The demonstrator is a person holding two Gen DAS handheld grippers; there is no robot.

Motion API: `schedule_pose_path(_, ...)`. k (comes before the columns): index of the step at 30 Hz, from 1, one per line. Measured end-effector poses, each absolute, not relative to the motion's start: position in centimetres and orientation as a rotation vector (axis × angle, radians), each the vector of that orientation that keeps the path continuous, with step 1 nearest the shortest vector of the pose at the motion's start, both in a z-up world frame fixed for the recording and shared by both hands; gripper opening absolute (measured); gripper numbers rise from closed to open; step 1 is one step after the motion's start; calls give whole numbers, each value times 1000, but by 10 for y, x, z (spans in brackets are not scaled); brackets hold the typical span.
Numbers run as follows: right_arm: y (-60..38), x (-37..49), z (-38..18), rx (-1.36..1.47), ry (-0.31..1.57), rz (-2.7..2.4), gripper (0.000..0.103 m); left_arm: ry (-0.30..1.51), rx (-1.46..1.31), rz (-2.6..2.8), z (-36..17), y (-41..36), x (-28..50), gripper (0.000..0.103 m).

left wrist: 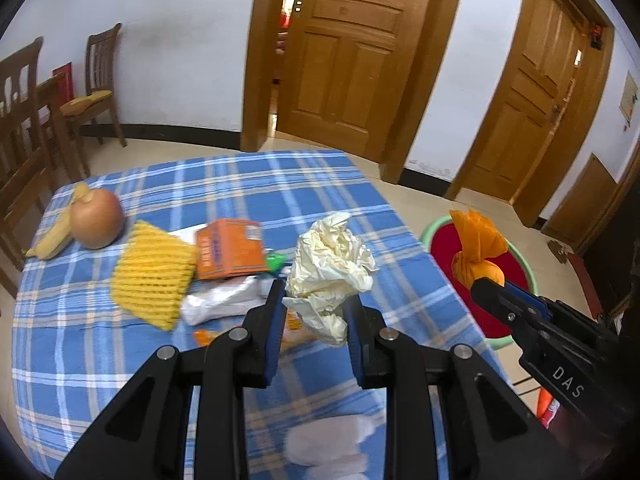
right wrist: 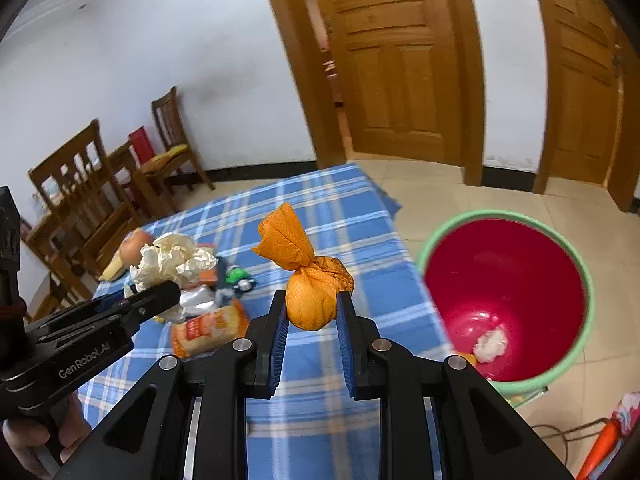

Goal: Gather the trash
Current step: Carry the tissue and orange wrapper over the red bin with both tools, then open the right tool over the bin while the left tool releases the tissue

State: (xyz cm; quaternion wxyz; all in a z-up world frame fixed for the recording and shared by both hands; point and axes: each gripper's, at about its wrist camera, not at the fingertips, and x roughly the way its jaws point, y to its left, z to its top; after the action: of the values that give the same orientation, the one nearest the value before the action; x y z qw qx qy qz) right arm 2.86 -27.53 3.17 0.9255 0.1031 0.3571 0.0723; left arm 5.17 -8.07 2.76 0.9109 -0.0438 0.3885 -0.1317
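Trash is pinched in both grippers, as we see it. Our left gripper (left wrist: pixel 316 300) has its fingers (left wrist: pixel 276 320) nearly closed on a crumpled cream paper wad (left wrist: pixel 332 264), which rises from the tips toward twelve o'clock. Our right gripper (right wrist: pixel 312 312) likewise holds its fingers (right wrist: pixel 280 328) narrowly on an orange knotted bag (right wrist: pixel 310 300), its twisted top pointing to eleven o'clock. We read "DAS" on one gripper body and "GenRobot.AI" on the other. Beyond them lies the blue plaid tabletop (left wrist: pixel 100 340) with a yellow foam net (left wrist: pixel 154 276), an orange box (left wrist: pixel 232 248) and an onion (left wrist: pixel 97 218). At three o'clock of the bag stands a red bin (right wrist: pixel 508 280) on the floor, a white scrap inside.
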Motion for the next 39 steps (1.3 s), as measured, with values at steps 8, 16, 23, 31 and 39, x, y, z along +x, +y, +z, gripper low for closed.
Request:
schedule_pose_path(8,-317,14,30,263,722,68,24,801,-39,-336,33,-123,50,28)
schedule_pose_path(16,-358,6,20,324,725,-3,24,801,13,-395,34,-169,52,28)
schedule_pose_path(23,-390,4,7,366,741,-54,24,831,58,-440,21,-206,60,28)
schedule_pose_path(31,-413,7,-9,408,775,-89,27,867,92,-468,5,-237,73,28)
schedule_pose_path(39,-430,9,-18,447,778,-106,34,889,121,-496,-7,-259,82,28)
